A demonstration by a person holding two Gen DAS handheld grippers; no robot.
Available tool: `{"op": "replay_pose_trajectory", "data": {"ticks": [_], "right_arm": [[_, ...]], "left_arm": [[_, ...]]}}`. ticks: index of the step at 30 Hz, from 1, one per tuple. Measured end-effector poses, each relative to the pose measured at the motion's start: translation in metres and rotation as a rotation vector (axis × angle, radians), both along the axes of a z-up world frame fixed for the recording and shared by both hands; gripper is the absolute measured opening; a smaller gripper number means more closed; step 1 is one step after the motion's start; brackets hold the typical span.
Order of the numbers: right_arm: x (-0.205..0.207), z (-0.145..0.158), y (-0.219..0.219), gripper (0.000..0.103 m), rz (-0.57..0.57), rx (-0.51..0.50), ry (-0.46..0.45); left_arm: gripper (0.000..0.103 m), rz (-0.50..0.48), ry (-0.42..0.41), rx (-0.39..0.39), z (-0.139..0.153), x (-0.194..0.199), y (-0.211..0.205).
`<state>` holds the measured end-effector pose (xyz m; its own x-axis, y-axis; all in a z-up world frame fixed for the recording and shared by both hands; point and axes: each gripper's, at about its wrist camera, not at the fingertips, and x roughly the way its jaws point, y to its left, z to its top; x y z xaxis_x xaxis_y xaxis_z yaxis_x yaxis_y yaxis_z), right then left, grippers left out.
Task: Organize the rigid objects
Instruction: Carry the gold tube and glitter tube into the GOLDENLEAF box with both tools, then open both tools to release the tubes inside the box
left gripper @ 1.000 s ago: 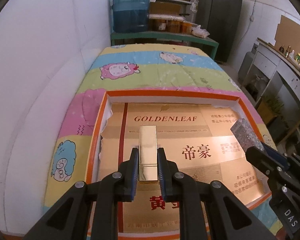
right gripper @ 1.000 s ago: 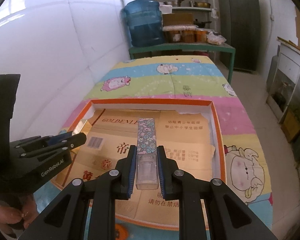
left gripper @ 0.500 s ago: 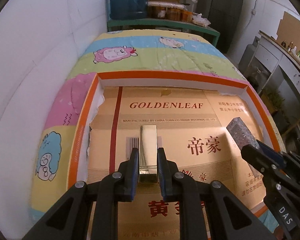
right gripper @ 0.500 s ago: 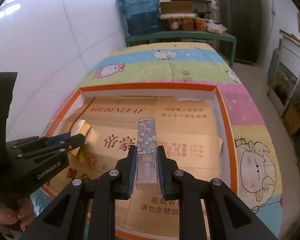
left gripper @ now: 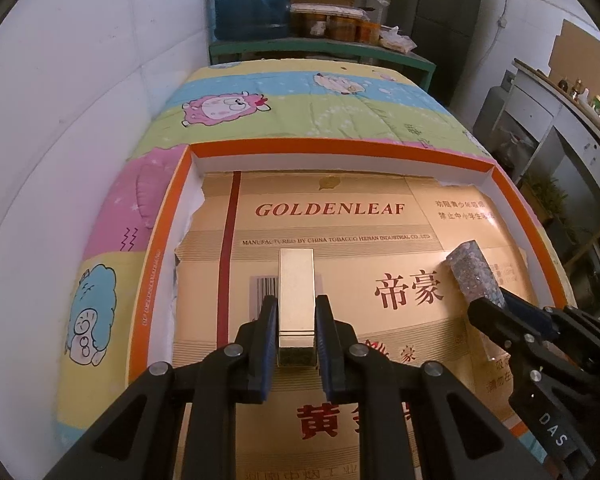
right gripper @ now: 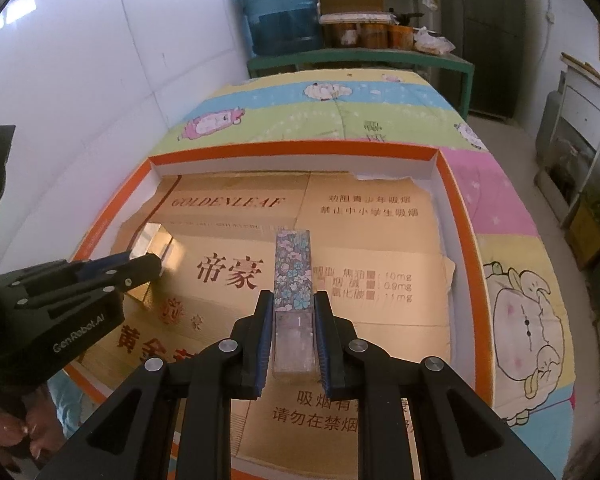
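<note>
Both my grippers have sunk toward the orange tray (left gripper: 156, 264), angled downward: left gripper (left gripper: 296, 320) clamps gold bar (left gripper: 296, 280), right gripper (right gripper: 290, 316) clamps floral case (right gripper: 292, 272).

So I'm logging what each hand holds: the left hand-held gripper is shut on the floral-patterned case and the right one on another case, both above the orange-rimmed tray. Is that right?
Not quite. The left hand-held gripper is shut on a gold case, as the left wrist view shows. The floral-patterned case sits in the right hand-held gripper. Both are above the orange-rimmed tray.
</note>
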<state>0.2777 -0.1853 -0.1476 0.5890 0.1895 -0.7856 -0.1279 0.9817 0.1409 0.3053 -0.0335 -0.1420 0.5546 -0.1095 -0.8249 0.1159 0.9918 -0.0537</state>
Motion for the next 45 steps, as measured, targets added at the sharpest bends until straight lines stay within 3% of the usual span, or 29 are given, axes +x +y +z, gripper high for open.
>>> {"op": "replay_pose_trajectory", "data": {"ticks": [8, 11, 13, 15, 32, 45], "right_arm": [[0.0, -0.001, 0.0, 0.022, -0.003, -0.004, -0.002], [-0.001, -0.001, -0.001, 0.028, -0.009, -0.01, -0.004], [-0.002, 0.0, -0.002, 0.032, -0.015, -0.012, -0.006], [-0.004, 0.001, -0.003, 0.032, -0.019, -0.017, -0.011], [-0.032, 0.023, -0.006, 0.033, -0.038, -0.038, -0.065], [-0.078, 0.061, -0.005, 0.033, -0.051, -0.022, -0.131]], "left_arm": [[0.02, -0.028, -0.007, 0.018, 0.0, -0.003, -0.002], [0.033, -0.059, -0.007, -0.011, 0.0, -0.003, -0.002], [0.053, -0.087, -0.004, -0.038, -0.001, -0.004, -0.003], [0.058, -0.094, -0.004, -0.036, -0.001, -0.005, -0.005], [0.058, -0.073, -0.094, -0.021, 0.028, -0.037, -0.002], [0.058, -0.04, -0.213, -0.063, 0.077, -0.091, 0.014]]}}
